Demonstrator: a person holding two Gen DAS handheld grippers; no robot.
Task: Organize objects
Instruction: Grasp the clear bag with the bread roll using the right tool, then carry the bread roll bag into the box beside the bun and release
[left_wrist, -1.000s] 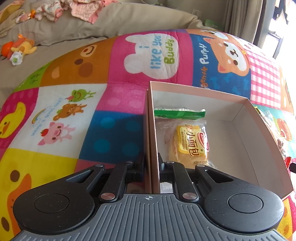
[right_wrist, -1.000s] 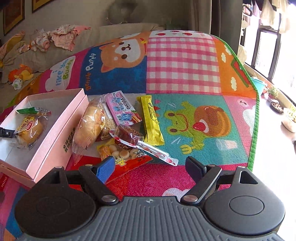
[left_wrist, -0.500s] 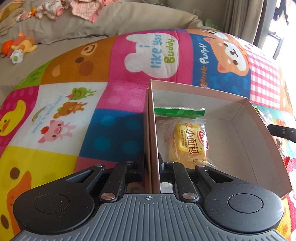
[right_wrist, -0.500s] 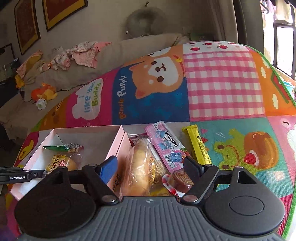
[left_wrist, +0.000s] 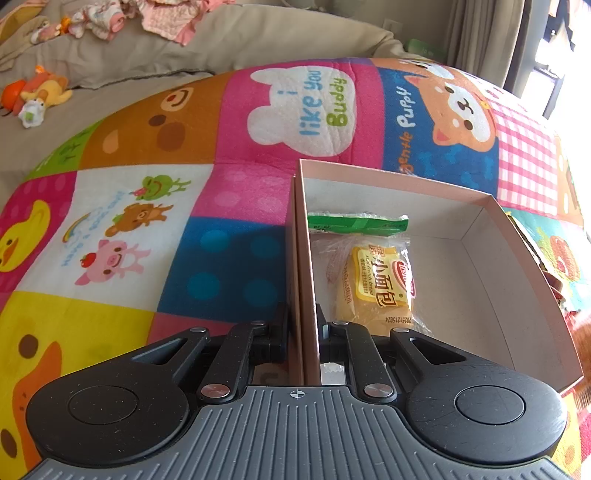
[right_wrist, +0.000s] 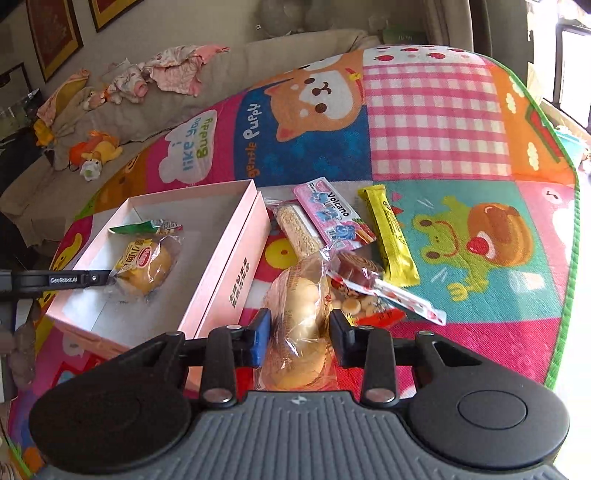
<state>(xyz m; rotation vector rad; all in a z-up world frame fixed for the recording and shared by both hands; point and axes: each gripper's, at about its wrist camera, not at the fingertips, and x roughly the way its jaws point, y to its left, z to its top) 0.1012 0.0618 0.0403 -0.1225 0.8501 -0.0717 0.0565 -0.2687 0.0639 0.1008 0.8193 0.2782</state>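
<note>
A wrapped bread roll (right_wrist: 299, 332) low in the frame's middle sits between the right gripper (right_wrist: 299, 334)'s fingers, closed against its wrapper, beside the pink box (right_wrist: 225, 266), whose left wall the left gripper (left_wrist: 303, 332) pinches, on the play mat (right_wrist: 436, 122).

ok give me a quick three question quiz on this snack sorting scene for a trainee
1. True or false: the left gripper is clamped on the wall of the pink box.
2. What sits between the fingers of the right gripper? A) yellow bar B) bread roll C) lollipop
3. How many snacks lie inside the box?

Key: 1 true. 2 B, the bread roll. 3 two: a packaged bun and a green packet.
</note>
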